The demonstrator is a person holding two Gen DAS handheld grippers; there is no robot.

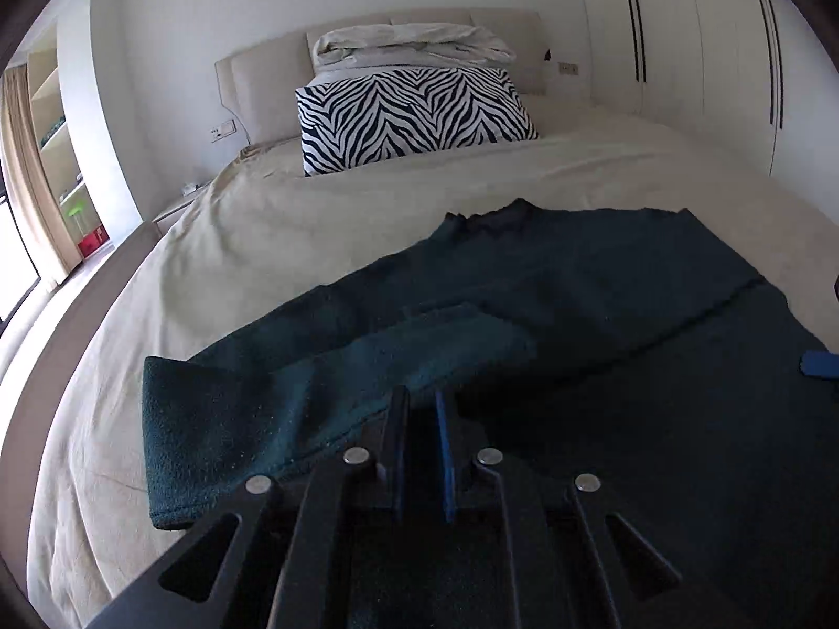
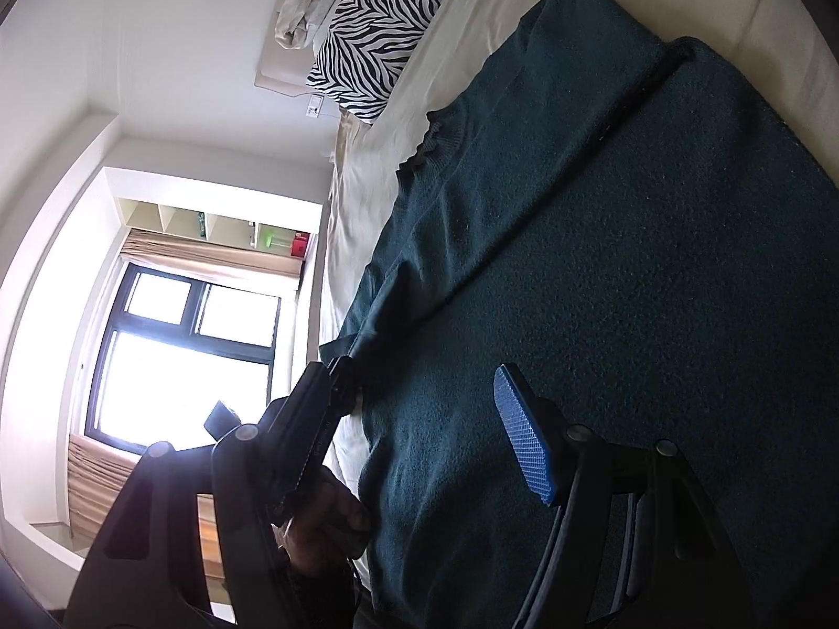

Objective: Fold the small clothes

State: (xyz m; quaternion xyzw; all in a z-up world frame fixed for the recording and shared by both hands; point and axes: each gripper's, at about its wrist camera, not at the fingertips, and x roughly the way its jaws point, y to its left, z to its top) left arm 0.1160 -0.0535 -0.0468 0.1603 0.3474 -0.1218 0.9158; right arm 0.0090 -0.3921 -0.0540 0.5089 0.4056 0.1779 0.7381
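Here, a dark teal sweater (image 1: 577, 283) lies spread on the cream bed (image 1: 262, 241), one sleeve folded across toward the left. Left gripper (image 1: 419, 409): fingers nearly together just over the sweater's near edge; cannot tell whether fabric is pinched. Right gripper (image 2: 419, 419): jaws wide apart, holding nothing, above the sweater. Zebra-print pillow (image 1: 414, 110) at the headboard.

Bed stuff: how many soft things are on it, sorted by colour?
Dark green sweater: 1
Zebra-striped pillow: 1
Cream crumpled bedding by the headboard: 1
Total: 3
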